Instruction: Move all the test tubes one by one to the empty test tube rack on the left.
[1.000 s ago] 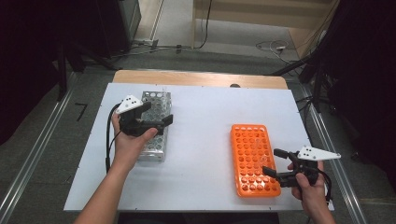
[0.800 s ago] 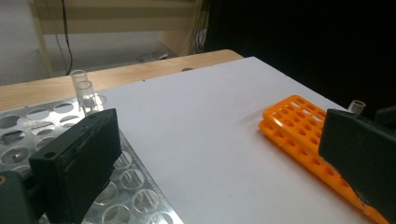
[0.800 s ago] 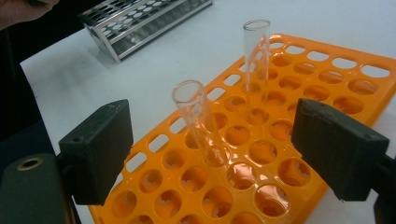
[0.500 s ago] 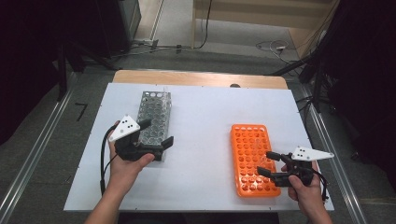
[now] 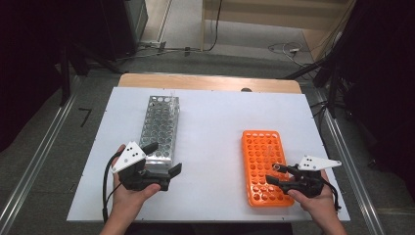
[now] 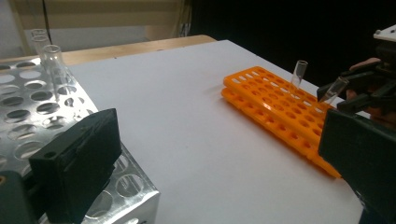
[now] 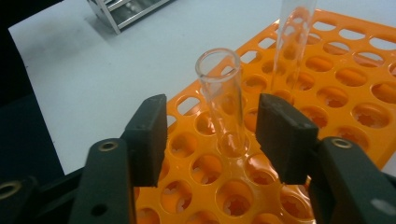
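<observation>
An orange tube rack [image 5: 262, 152] lies on the right of the white table, a metal rack [image 5: 159, 125] on the left. My right gripper [image 5: 274, 174] hovers over the orange rack's near right corner. Its jaws have just been closing around a clear glass tube [image 7: 219, 102] that stands tilted in a hole, with a small gap left at each pad. A second tube [image 7: 294, 37] stands upright just behind it. My left gripper [image 5: 164, 157] is open and holds nothing at the metal rack's near end. Two tubes [image 6: 52, 65] stand at that rack's far end.
The white table top [image 5: 215, 112] lies bare between the two racks. A wooden strip [image 5: 205, 82] borders its far edge. Dark frames and cables surround the table on the floor.
My left hand has drawn back from over the metal rack to its near end. The right gripper's jaws have narrowed around the tube while the hand stayed in place.
</observation>
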Demonstrator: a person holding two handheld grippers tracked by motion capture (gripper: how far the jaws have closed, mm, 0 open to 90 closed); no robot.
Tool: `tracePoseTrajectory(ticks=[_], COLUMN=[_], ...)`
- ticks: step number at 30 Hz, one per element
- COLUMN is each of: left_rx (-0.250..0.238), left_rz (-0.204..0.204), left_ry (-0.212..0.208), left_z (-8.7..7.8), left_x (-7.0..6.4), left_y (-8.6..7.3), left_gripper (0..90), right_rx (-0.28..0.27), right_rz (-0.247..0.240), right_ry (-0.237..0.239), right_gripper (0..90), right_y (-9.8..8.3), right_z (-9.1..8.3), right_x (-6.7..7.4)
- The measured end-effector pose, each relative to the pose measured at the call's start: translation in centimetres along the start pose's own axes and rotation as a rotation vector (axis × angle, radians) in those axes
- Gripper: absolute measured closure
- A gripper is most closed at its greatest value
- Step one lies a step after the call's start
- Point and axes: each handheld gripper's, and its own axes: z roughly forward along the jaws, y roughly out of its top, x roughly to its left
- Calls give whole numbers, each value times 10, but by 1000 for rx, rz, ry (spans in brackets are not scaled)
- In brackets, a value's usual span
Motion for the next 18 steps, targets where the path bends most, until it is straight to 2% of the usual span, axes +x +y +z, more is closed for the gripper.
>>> tracePoseTrajectory(ticks=[4,11,18], left_rx=[12,24,31], left_rz=[-4,-1,-5], left_ry=[-6,-13,-5], left_z=[1,5,6], left_x=[-3,-4,-4], left_y=[-6,-8,-10], left_gripper=[0,0,0], right_rx=[11,20,21], right_rz=[-13,-36,-70], right_ry=[-5,-89,-126], right_gripper=[507,599,730], right_y=[-3,-5,-6], right_z=[3,8,11], right_x=[0,1,3])
